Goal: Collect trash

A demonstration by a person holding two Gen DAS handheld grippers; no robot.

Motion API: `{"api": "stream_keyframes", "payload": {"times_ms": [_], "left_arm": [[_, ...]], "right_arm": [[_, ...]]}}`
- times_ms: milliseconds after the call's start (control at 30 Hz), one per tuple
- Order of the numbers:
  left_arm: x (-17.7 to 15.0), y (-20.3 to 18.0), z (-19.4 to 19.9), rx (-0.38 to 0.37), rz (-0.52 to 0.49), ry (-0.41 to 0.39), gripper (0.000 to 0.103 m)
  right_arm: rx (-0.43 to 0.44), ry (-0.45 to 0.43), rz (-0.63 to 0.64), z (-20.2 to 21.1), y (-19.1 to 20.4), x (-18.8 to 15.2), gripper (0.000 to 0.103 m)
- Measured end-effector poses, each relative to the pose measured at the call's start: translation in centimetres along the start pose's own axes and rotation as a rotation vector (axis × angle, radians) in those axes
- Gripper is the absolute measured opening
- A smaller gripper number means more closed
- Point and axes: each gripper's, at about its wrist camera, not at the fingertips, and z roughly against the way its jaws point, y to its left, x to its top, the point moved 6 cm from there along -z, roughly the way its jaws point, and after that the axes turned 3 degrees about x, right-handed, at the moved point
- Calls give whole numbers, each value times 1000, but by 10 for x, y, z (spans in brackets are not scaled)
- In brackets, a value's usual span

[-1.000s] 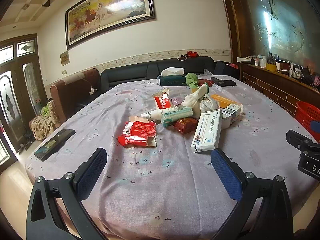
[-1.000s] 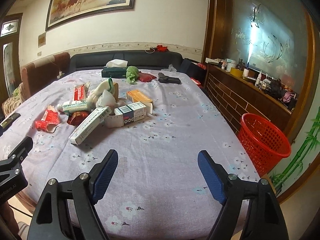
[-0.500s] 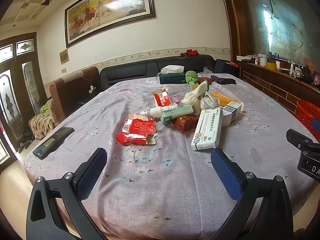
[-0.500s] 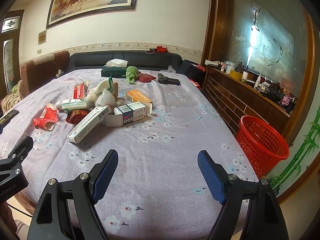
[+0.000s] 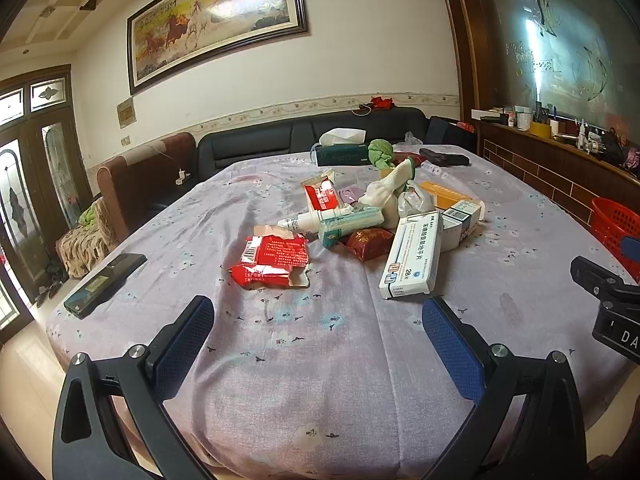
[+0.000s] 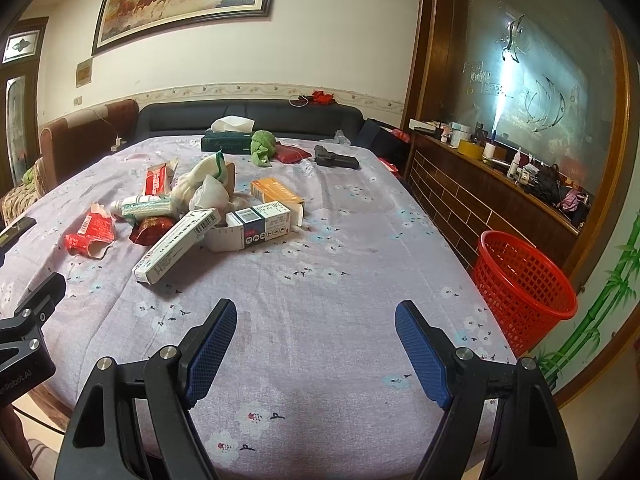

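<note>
A heap of trash lies mid-table: a torn red packet (image 5: 276,258), a long white medicine box (image 5: 414,254) (image 6: 178,245), a white-and-green tube (image 5: 352,225), a dark red wrapper (image 5: 370,242), small cartons (image 6: 256,228), an orange box (image 6: 276,192) and crumpled tissue (image 6: 208,188). A red mesh basket (image 6: 522,280) stands on the floor right of the table. My left gripper (image 5: 318,320) hovers open over the near cloth, short of the heap. My right gripper (image 6: 316,326) is open too, over bare cloth, nothing between its pads.
The table wears a lilac flowered cloth (image 6: 340,248). A black remote (image 5: 104,280) lies at its left edge. At the far end sit a tissue box (image 6: 228,140), a green cloth ball (image 6: 262,144) and a black case (image 6: 336,159). A sofa and a cluttered wooden counter (image 6: 500,176) border the table.
</note>
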Motion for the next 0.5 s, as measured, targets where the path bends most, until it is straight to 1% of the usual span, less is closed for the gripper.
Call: {"api": "stream_keyframes", "payload": {"times_ms": [500], "left_arm": [[-3,1,-1,-4,3,9,103]], "right_arm": [[-3,7,8,0,1,-2,85]]}}
